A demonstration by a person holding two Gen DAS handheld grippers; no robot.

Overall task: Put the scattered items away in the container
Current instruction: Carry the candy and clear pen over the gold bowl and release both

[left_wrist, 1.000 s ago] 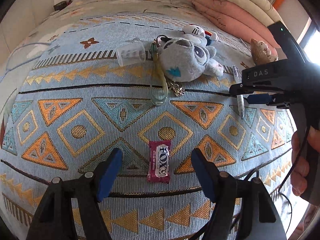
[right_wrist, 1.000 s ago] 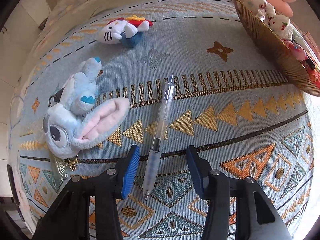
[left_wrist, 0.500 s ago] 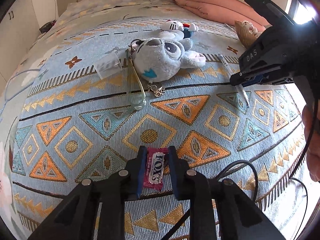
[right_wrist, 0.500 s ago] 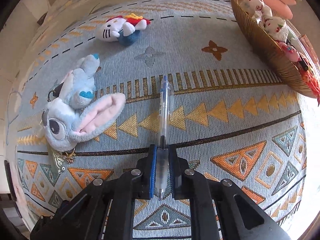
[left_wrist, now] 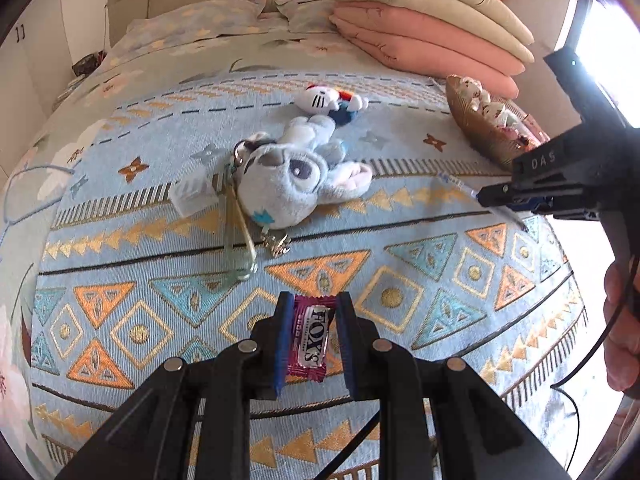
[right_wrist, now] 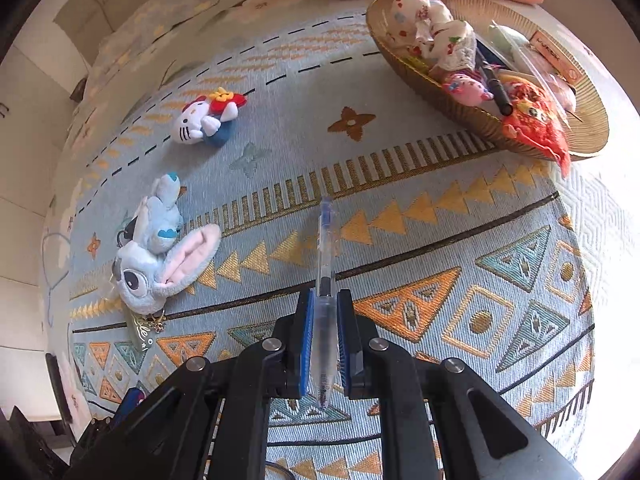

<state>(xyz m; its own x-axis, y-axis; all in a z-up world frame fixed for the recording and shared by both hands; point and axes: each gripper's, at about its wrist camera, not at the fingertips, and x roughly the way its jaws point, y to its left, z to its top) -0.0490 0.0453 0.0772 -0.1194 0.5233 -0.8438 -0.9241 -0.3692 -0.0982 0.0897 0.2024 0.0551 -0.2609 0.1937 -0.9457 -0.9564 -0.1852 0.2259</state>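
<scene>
My left gripper [left_wrist: 311,338] is shut on a magenta Fox's candy [left_wrist: 310,340] and holds it above the patterned bedspread. My right gripper [right_wrist: 323,340] is shut on a clear pen [right_wrist: 325,264] that points away from me; the gripper also shows at the right of the left wrist view [left_wrist: 532,200]. The golden woven basket [right_wrist: 592,120] sits at the far right with several items in it, and shows in the left wrist view [left_wrist: 476,132]. A blue plush [left_wrist: 296,184] and a Hello Kitty plush [left_wrist: 328,100] lie on the spread.
A clear plastic cup [left_wrist: 192,196] and a green strap with keychain charms [left_wrist: 236,236] lie left of the blue plush. Folded pink and beige quilts [left_wrist: 428,28] are stacked at the back right. Pillows lie at the headboard.
Both grippers have risen off the spread with their items, the candy and the pen. The views show more of the bed and the basket than half a second ago.
</scene>
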